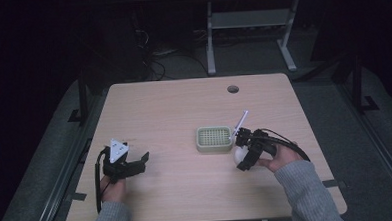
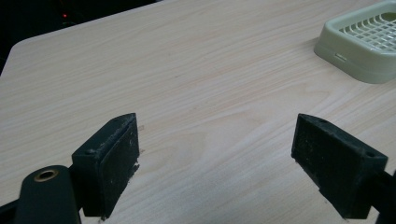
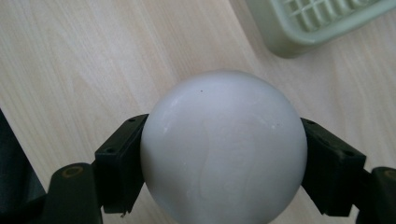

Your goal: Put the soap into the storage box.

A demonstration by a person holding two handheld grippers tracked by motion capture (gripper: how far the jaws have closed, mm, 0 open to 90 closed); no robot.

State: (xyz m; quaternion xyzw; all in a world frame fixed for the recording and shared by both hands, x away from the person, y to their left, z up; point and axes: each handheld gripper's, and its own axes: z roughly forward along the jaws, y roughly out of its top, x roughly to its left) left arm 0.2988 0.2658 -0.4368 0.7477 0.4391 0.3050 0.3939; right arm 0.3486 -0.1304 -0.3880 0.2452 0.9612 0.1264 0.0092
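Light wooden table [image 1: 177, 191] carries a pale green soap dish [image 1: 214, 138]. Right gripper [image 3: 223, 161] jaws clamp a white oval soap bar [image 3: 223, 149] just beside the dish. Left gripper [image 2: 217, 154] jaws stand wide, holding nothing. Likely placement: centre soap over the grid, lower level, then release.

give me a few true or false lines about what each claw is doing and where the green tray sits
1. The right claw is shut on a white ball. True.
2. The left claw holds the green tray. False: its jaws stand apart over bare table, and the tray lies off to one side.
3. The white ball rests inside the tray. False: it is outside the tray, beside its near right corner, held between the right claw's jaws.
4. The tray has a grid-patterned top. True.
5. A round hole is set in the table's far side. True.
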